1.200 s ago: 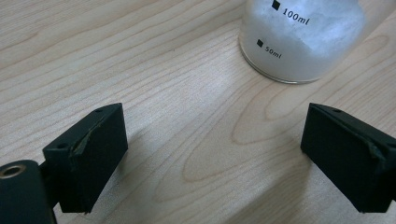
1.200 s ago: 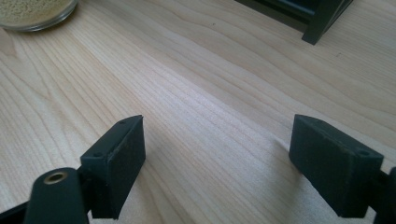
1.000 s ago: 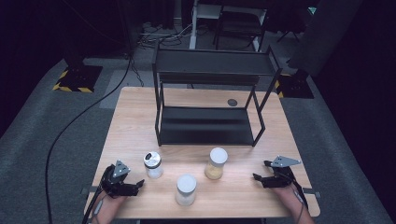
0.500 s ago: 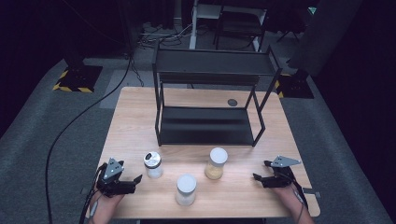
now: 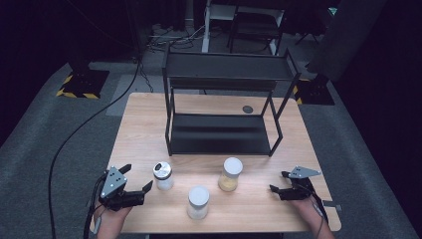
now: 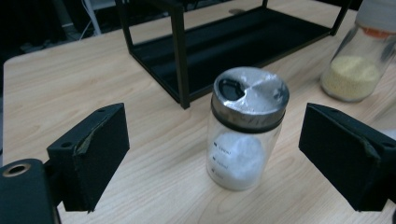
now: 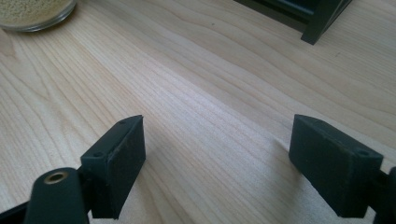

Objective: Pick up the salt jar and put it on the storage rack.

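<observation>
From above, the shaker jar (image 5: 162, 175) stands upright on the wooden table (image 5: 144, 124), long axis vertical, just ahead of the left gripper (image 5: 137, 181), whose jaws are spread. The right gripper (image 5: 277, 181) rests apart, also spread.

In the left gripper view, the shaker jar (image 6: 247, 126) sits between the spread jaws, untouched; its metal lid's pour hole faces up, and its small label print is unreadable.

In the right gripper view, bare table (image 7: 210, 93) lies between the spread jaws.

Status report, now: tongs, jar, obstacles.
Left tongs open, lined up on the steel-lidded jar, no contact. Right tongs open over bare table. Approach clear.
</observation>
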The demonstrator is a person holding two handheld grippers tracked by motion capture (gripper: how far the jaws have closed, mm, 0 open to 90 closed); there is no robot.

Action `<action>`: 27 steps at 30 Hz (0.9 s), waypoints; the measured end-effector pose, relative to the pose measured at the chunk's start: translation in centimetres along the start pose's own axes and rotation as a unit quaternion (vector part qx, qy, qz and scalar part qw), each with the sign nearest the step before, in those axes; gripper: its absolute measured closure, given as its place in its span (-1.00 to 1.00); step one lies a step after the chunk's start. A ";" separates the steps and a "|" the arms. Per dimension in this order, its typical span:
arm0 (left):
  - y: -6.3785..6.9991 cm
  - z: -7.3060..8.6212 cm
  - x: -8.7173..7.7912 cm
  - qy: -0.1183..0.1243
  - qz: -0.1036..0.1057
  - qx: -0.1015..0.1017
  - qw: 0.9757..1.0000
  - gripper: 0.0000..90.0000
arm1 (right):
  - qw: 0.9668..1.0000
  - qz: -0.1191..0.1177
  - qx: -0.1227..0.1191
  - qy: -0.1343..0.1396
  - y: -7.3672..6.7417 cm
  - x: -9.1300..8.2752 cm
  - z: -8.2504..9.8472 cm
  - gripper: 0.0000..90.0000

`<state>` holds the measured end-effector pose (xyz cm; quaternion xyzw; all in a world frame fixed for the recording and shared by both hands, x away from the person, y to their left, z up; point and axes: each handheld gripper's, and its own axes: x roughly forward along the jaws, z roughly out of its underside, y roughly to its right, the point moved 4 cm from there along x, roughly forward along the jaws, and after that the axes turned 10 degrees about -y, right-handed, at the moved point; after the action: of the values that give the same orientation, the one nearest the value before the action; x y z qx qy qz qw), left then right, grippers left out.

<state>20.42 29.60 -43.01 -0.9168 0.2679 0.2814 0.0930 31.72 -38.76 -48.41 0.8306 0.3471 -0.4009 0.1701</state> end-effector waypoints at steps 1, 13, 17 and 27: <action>0.1 0.0 0.0 0.002 -0.001 0.001 1.000 -0.81 | 1.000 0.000 0.000 0.000 0.0 0.0 0.0 -0.59; 0.5 -0.9 1.5 0.019 0.015 -0.005 1.000 -0.81 | 1.000 0.001 0.000 0.000 0.0 0.0 0.0 -0.59; 0.8 -1.4 2.2 0.021 0.024 0.000 0.999 -0.81 | 1.000 0.001 0.001 0.000 -0.1 0.0 0.0 -0.59; 1.1 -2.4 3.9 0.027 0.041 0.006 0.999 -0.81 | 1.000 0.002 0.002 0.000 -0.1 0.0 0.0 -0.59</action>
<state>23.66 26.18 -43.23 -0.9115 0.3096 0.2586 0.0799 31.66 -38.68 -48.43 0.8317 0.3447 -0.4010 0.1692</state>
